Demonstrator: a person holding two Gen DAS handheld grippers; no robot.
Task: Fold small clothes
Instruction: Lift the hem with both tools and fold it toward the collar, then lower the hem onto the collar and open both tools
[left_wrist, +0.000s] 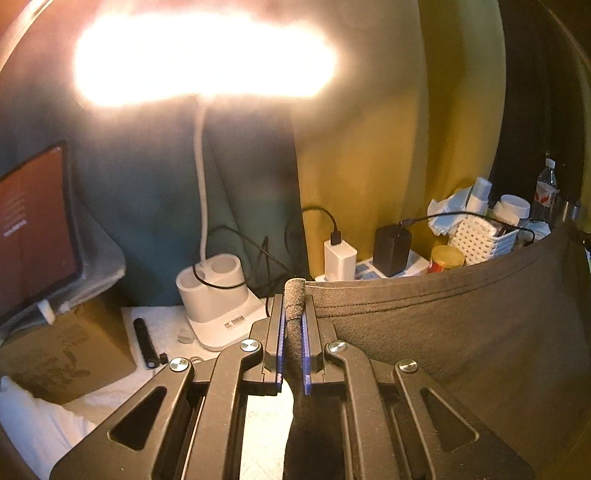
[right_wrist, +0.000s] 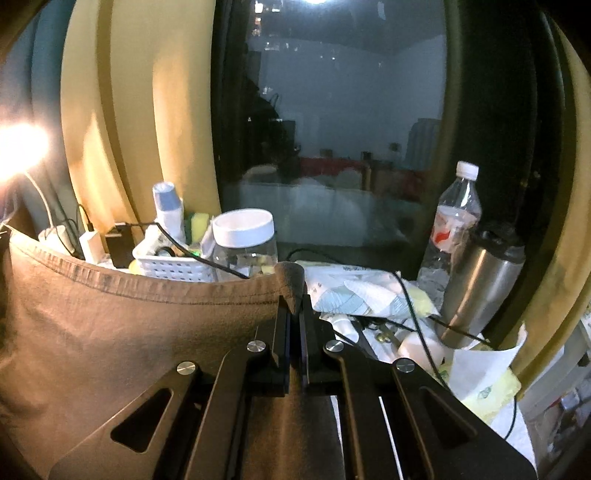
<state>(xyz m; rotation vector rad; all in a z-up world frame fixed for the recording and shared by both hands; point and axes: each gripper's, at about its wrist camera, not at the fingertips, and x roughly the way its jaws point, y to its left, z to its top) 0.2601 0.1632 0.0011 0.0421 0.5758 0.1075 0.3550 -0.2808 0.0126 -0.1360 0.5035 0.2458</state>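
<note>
A small grey-brown garment (left_wrist: 461, 332) hangs stretched between my two grippers, lifted above the white-covered table. My left gripper (left_wrist: 294, 306) is shut on one corner of its hemmed edge, and the cloth runs off to the right. My right gripper (right_wrist: 294, 306) is shut on the other corner of the same garment (right_wrist: 129, 332), and the cloth runs off to the left. The hem sags in a shallow curve between the two corners. The lower part of the garment drops out of sight below both grippers.
A lit white desk lamp (left_wrist: 218, 295) stands behind, with a tablet (left_wrist: 33, 229) on a box at left. Chargers (left_wrist: 340, 258), a white basket (right_wrist: 173, 264), a clear jar (right_wrist: 245, 240), a water bottle (right_wrist: 454, 221) and a steel tumbler (right_wrist: 484, 284) crowd the back edge. Cables lie across the clutter.
</note>
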